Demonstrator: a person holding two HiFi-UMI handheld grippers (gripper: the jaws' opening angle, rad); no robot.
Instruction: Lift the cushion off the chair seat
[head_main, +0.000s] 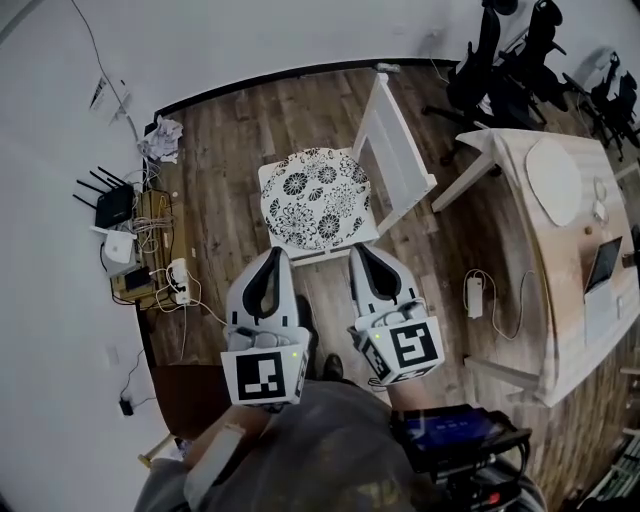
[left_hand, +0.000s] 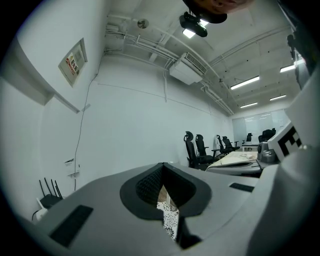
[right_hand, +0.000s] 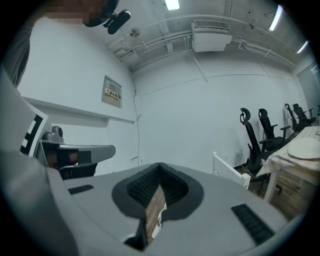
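A round cushion (head_main: 315, 197) with a black-and-white flower print lies on the seat of a white wooden chair (head_main: 398, 150). In the head view both grippers hover just short of the seat's near edge, side by side. My left gripper (head_main: 276, 253) is shut and holds nothing. My right gripper (head_main: 361, 249) is likewise shut and empty. In the left gripper view the closed left gripper (left_hand: 163, 167) leaves a slit below its tips through which a strip of the cushion (left_hand: 170, 216) shows. In the right gripper view the right gripper (right_hand: 160, 166) shows wood floor and a sliver of the cushion (right_hand: 159, 221).
A light wooden table (head_main: 540, 260) stands at the right with a white round mat (head_main: 553, 180) and a laptop (head_main: 603, 263). Black office chairs (head_main: 500, 60) crowd the far right. Routers and tangled cables (head_main: 135, 235) lie along the left wall. A power brick (head_main: 474, 296) sits on the floor.
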